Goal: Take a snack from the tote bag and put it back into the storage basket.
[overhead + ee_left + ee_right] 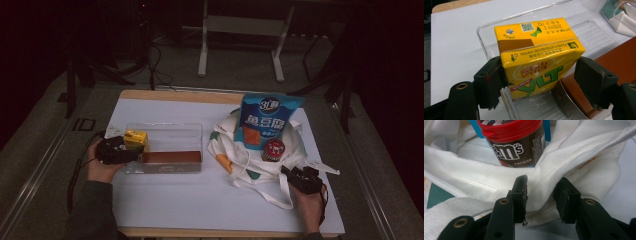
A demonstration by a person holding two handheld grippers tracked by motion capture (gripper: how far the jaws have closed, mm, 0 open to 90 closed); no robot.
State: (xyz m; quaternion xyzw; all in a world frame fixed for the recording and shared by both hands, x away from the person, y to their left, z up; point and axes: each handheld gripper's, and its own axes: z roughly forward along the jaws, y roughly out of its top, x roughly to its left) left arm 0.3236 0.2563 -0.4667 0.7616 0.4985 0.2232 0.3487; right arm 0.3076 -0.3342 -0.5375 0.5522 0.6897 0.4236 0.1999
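— Carton first: where is it against your left tongs [541,82]?

— The yellow cardboard drink carton [537,58] with green lettering stands between the two black jaws of my left tongs, tilted, its top leaning away from me. The left jaw lies against its side. The right jaw stands a little off it, so I cannot tell whether I truly have hold of it. The jaws are set about as wide as the carton.

— What is under it?

— The clear plastic rectangular tray [594,30], just beyond and below my left tongs. The carton's lower end is over the near corner of that tray. A flat reddish-brown box [621,53] lies in the tray to the right of the jaws, near the carton.

— And your right tongs [541,195]?

— Partly open, with a fold of the white cloth tote bag [586,157] running between the jaws. The left pad sits on the cloth. Whether the right pad presses it I cannot tell.

— What lies ahead of them?

— Just beyond the jaws, inside the bag's mouth, stands a round brown candy tub with a red lid [515,141]. From above, a tall blue snack pouch [270,120] stands behind that tub, farther from my right tongs [292,176]. Bag and tray rest on the white table [200,200], the two tongs well apart, the left tongs [131,150] at the tray's end.
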